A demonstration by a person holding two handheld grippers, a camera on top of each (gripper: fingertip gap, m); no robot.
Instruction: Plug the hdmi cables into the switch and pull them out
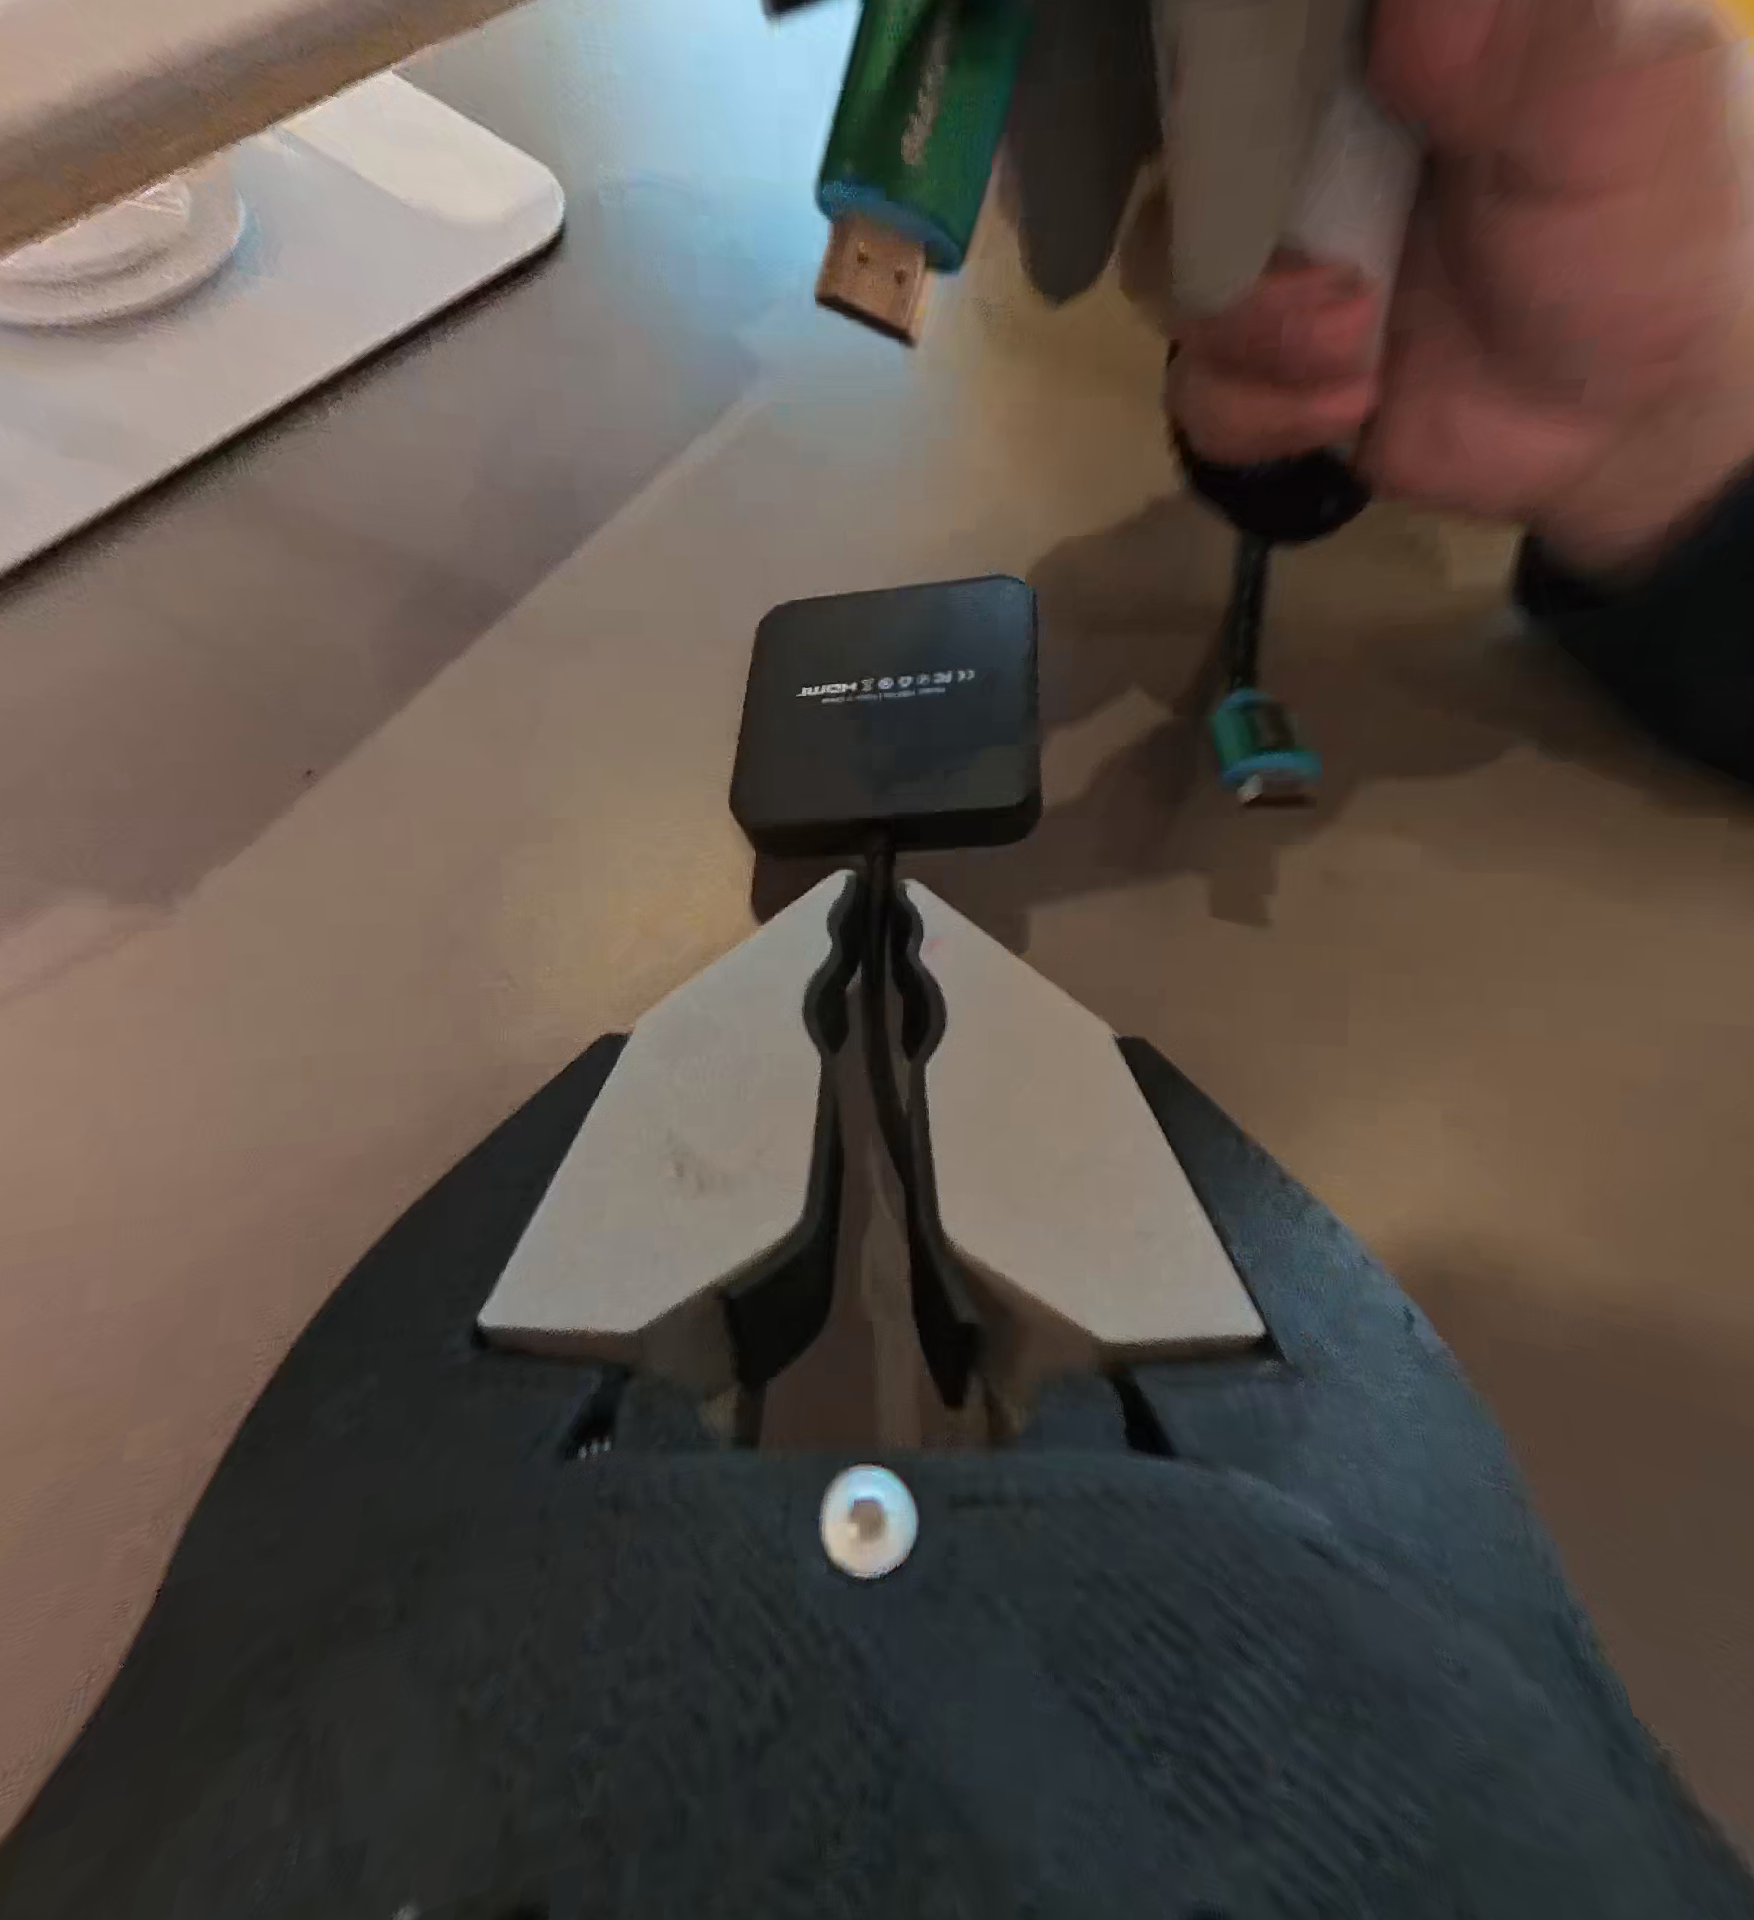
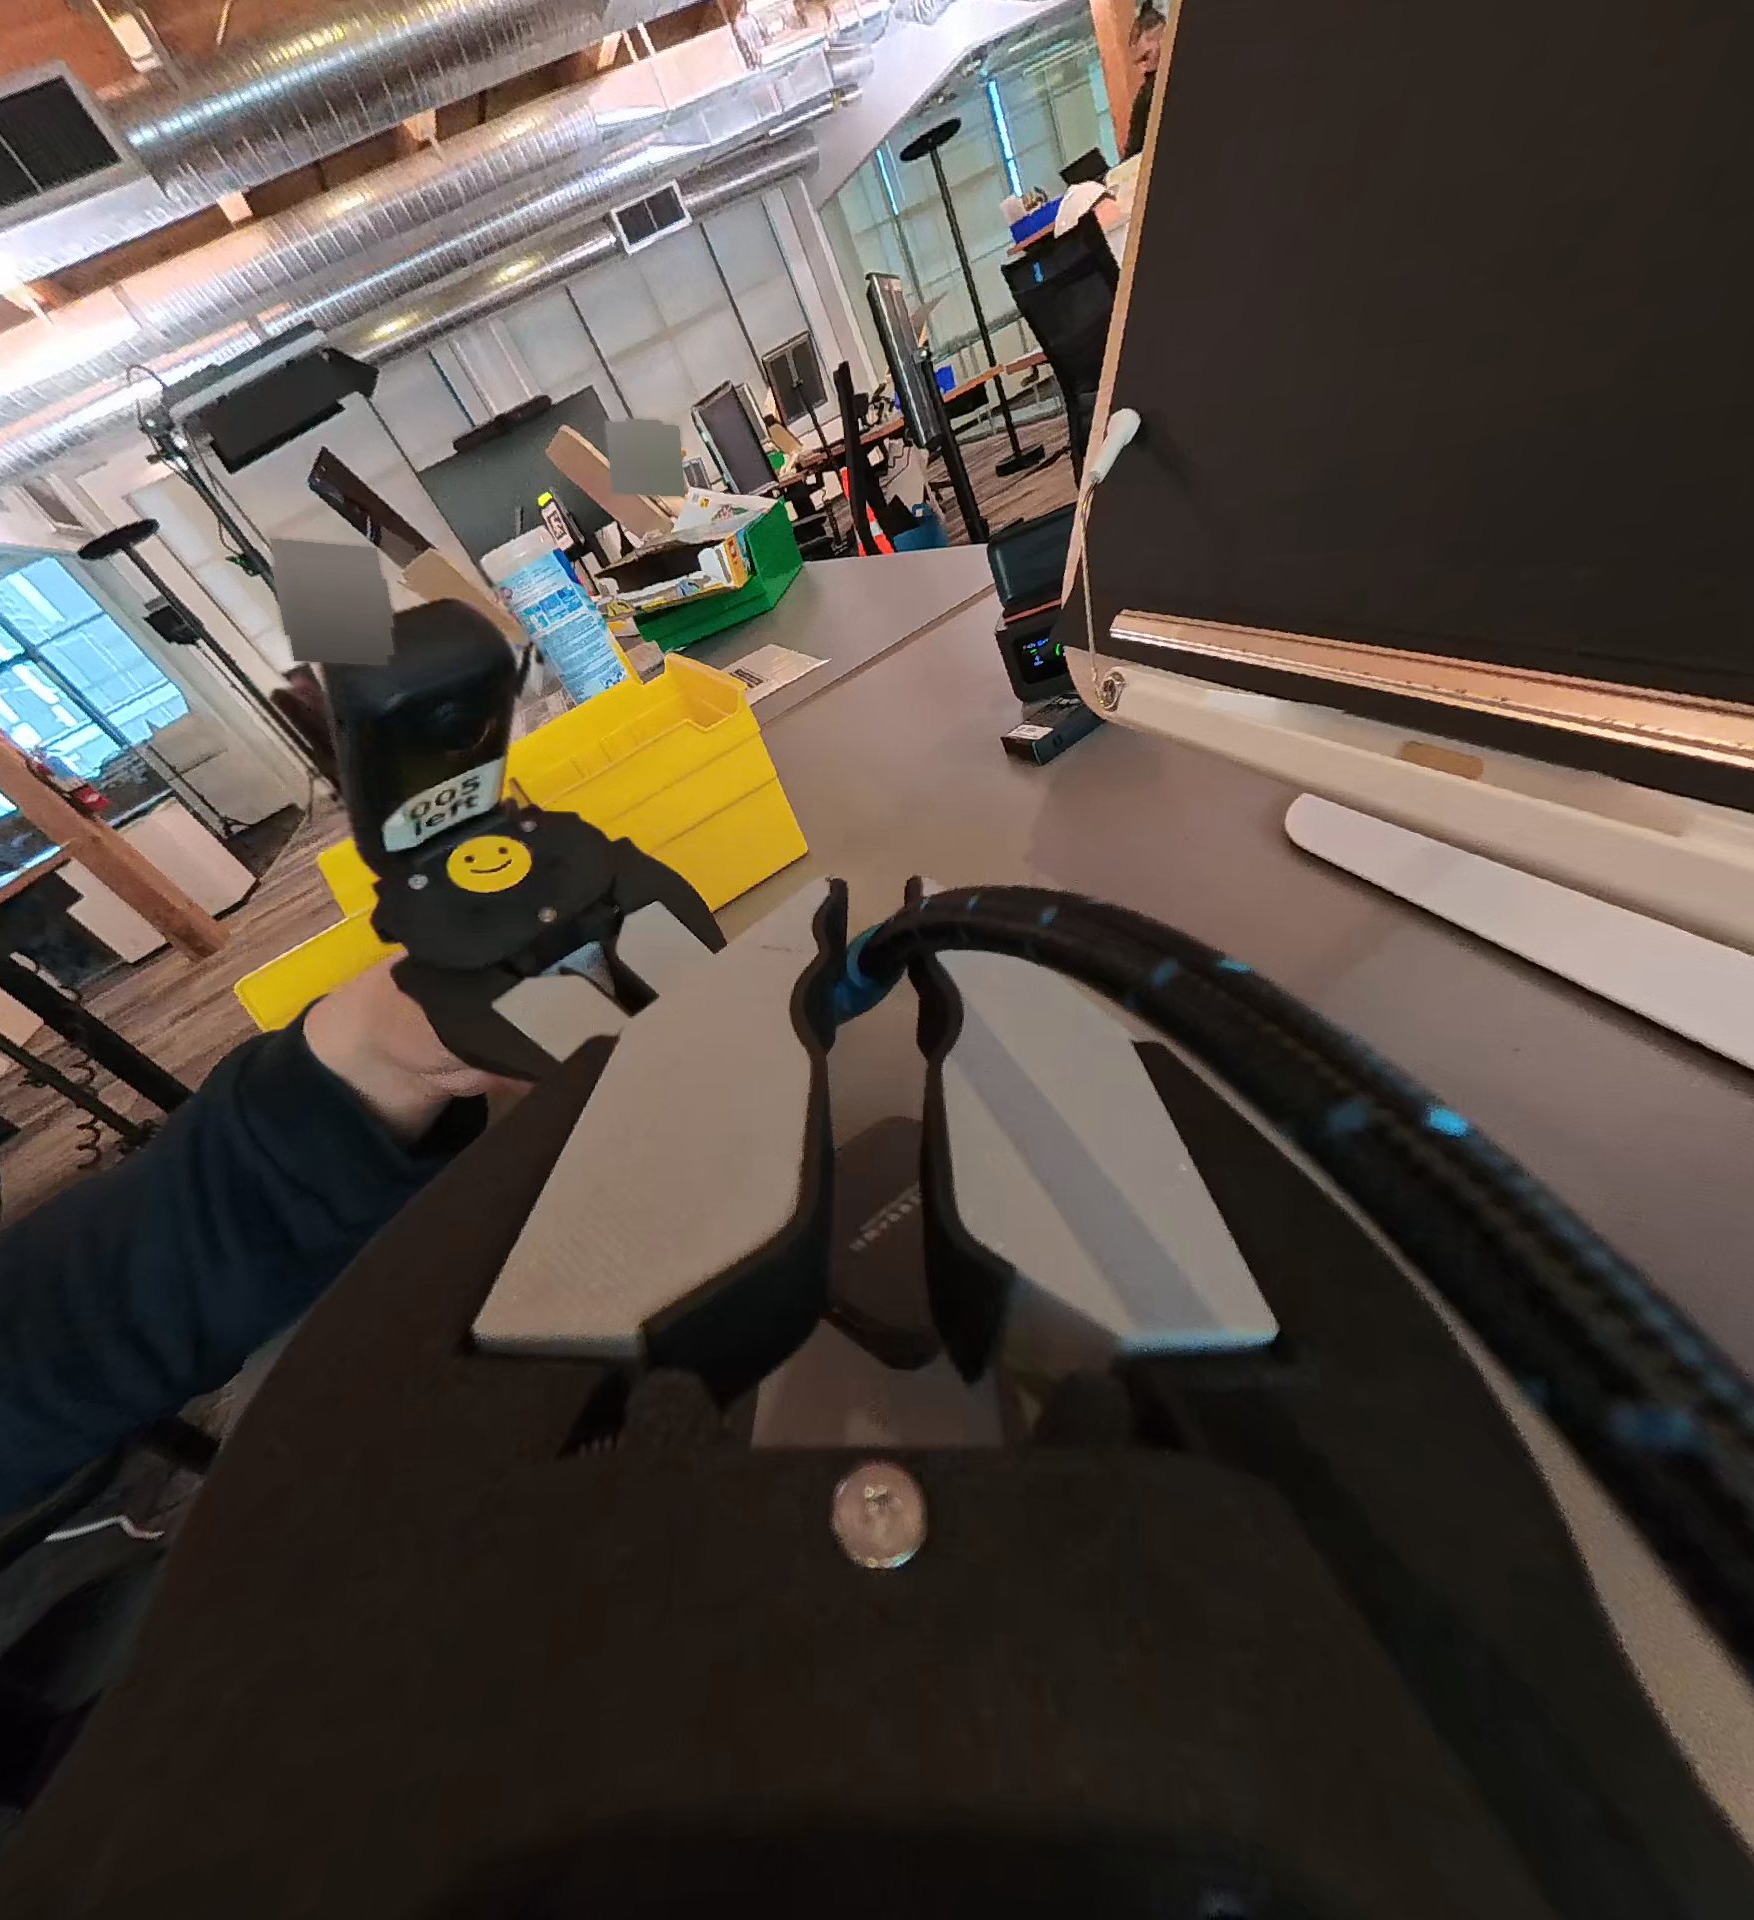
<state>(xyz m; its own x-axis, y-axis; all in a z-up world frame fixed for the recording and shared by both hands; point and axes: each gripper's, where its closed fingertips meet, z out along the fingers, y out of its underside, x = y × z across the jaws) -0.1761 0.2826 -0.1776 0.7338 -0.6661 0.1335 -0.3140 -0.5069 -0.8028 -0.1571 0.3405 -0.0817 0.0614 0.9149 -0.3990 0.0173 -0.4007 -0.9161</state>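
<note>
in the left wrist view the left gripper fills the lower centre of the frame, its jaws pinched together on the thin black lead that comes out of the switch. the switch is a small black rounded square lying flat on the grey desk, just past the fingertips, in the middle of the frame. at the top of the frame the right gripper hangs above the desk, clamped on a green hdmi plug whose gold metal end points down toward the switch without touching it. a hand wraps the right gripper's handle at the upper right. a second green hdmi plug lies on the desk to the right of the switch, apart from it, on a dark braided cord. a white monitor base sits at the upper left.

in the right wrist view the right gripper sits at centre, its jaws closed around the blue collar of the plug, and the braided black cable with blue flecks arcs away to the lower right. the switch shows dark between the fingers, below them. the left gripper is at centre left, held by a hand in a dark sleeve. yellow bins stand behind it, and a dark monitor takes the upper right.
</note>
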